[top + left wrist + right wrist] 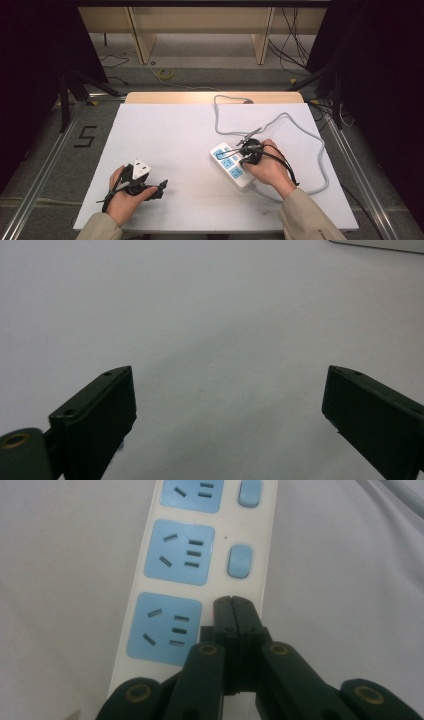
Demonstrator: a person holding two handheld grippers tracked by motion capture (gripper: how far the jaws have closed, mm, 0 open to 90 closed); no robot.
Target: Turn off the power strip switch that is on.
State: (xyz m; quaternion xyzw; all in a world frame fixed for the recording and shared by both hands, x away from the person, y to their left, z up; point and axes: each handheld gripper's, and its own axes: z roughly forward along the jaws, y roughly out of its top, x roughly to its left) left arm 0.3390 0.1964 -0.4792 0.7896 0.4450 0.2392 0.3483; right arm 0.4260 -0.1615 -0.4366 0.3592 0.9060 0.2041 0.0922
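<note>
A white power strip [231, 165] with blue sockets lies right of the table's middle. Its grey cable [300, 125] loops around behind it. In the right gripper view the strip [267, 535] runs away from me, with a blue socket [180, 552] and a blue rocker switch [239, 561] beside it. My right gripper [232, 602] is shut, nothing between its jaws. Its tips rest on the strip beside the nearest socket [165, 626], where a sliver of red shows. My left gripper [227, 405] stands open over bare white table at the front left [161, 187].
The white tabletop [175, 130] spans the view, with a wooden strip along its far edge. A corner of the power strip [380, 244] shows in the left gripper view. A floor marking "5" [86, 136] lies left, a wooden shelf [200, 25] and loose cables beyond.
</note>
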